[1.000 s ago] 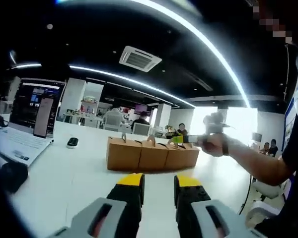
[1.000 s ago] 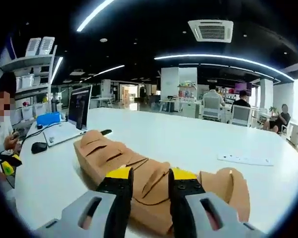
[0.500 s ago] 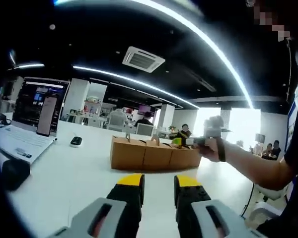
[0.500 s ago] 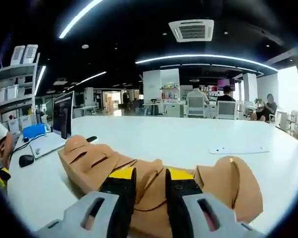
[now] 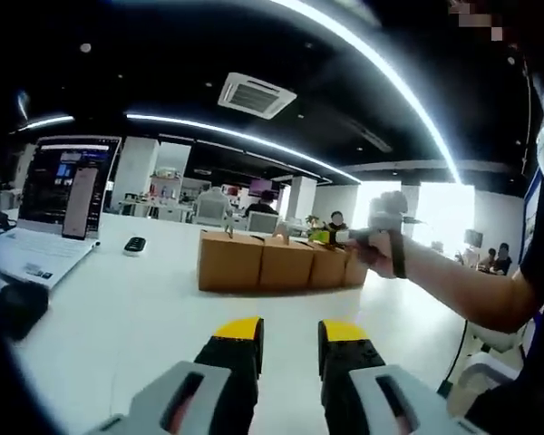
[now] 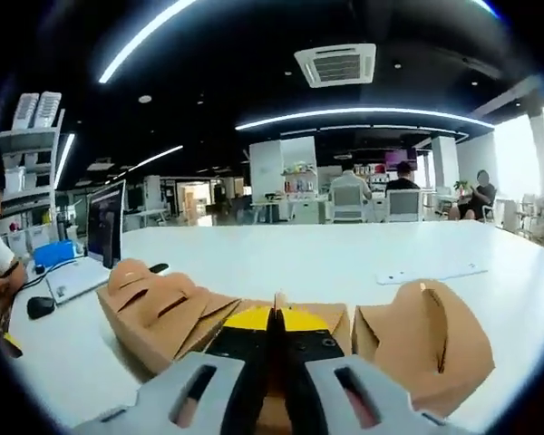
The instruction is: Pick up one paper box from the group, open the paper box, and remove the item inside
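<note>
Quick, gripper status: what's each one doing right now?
Left gripper: open, holding nothing, above the table.
Right gripper: shut on the handle tab of a middle paper box.

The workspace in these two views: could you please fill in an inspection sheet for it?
Surface: white table, mostly bare.
Job's things: row of brown paper boxes, closed, tab handles on top; one box stands slightly apart in the right gripper view.
Clutter: open laptop, phone leaning on its screen, mouse, white sheet.
Grippers: left hand-held gripper open, above the table short of the boxes; right hand-held gripper shut over the row's top, apparently on a handle tab.
Cables: nothing seen.
Surroundings: open office, shelves, seated people.
</note>
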The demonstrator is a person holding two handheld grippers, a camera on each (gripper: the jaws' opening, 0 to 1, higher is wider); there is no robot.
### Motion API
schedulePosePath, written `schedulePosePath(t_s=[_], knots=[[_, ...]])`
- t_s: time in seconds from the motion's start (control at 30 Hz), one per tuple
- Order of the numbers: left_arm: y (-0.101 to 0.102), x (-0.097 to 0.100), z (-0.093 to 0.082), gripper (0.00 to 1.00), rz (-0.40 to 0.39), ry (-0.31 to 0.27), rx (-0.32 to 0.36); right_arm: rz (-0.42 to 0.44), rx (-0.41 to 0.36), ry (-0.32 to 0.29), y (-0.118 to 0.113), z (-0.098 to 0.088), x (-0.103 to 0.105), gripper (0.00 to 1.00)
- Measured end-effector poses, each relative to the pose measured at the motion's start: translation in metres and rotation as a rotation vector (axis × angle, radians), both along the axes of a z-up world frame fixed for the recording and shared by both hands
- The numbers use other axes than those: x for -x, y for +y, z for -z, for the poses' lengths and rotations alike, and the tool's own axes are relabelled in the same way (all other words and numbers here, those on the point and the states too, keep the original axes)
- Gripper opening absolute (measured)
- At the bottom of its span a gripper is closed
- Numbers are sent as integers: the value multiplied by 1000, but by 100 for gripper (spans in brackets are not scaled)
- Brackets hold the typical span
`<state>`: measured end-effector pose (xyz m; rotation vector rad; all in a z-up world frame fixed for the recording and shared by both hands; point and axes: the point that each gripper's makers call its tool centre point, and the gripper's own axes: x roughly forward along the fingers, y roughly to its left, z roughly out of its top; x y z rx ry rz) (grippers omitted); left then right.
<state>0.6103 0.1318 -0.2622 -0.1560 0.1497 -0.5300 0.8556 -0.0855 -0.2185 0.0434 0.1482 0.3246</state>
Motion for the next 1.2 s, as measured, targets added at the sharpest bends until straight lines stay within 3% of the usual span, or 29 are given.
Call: schedulePosePath(t_s=[0.23,0.53,0.97,1.2], knots=[[7,-3,1,26,-17,2,-9,47,-57,-6,0,-2,-2,3],[6,-6,3,26,-24,5,-22,70,-71,-22,-3,-7,0,3],[2,-5,-1,26,-8,0,-36,73,-81,-101,-3,-42,7,3],[3,-2,-1,26,-20,-2,-33,32,-66,-171,4,-74,14,3]])
